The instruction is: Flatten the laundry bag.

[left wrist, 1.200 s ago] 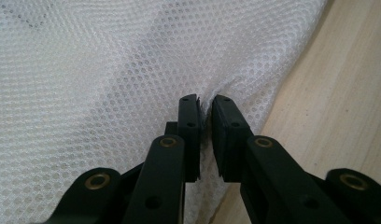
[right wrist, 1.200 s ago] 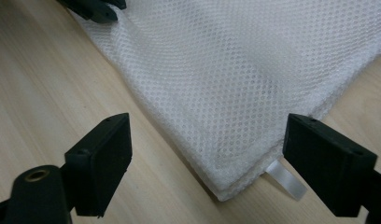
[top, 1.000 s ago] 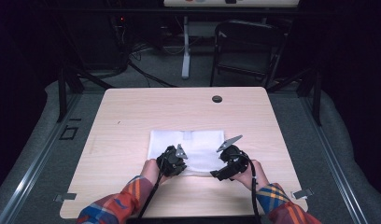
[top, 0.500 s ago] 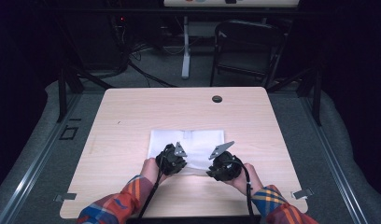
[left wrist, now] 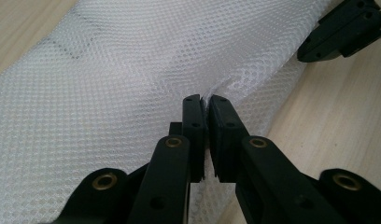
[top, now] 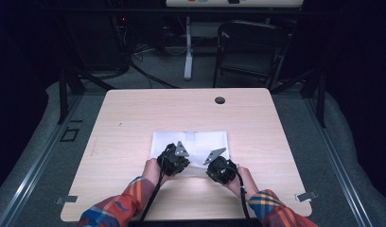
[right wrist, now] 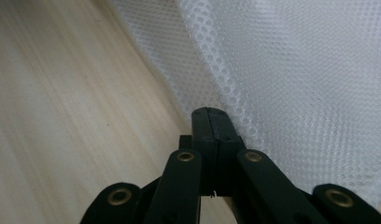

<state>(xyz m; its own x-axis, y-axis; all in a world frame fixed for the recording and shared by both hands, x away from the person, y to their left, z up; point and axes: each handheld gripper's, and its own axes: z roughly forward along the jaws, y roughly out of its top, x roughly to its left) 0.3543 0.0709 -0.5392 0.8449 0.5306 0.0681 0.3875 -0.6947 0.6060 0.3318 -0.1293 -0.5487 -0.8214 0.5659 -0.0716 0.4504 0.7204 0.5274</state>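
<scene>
— Mesh cloth (top: 193,144): where is it?

— On the near half of the wooden table (top: 134,118), spread flat and white. I pinch its near edge in two places. My left gripper (left wrist: 205,100) is clamped on a puckered fold of the mesh. My right gripper (right wrist: 208,112) has just been closing; its jaws now meet at the cloth's edge, though I cannot tell if mesh sits between them.

— And farther off?

— Beyond the cloth, bare tabletop, then a small dark hole (top: 220,100) near the far edge. Past the table stands a dark chair (top: 250,47).
</scene>
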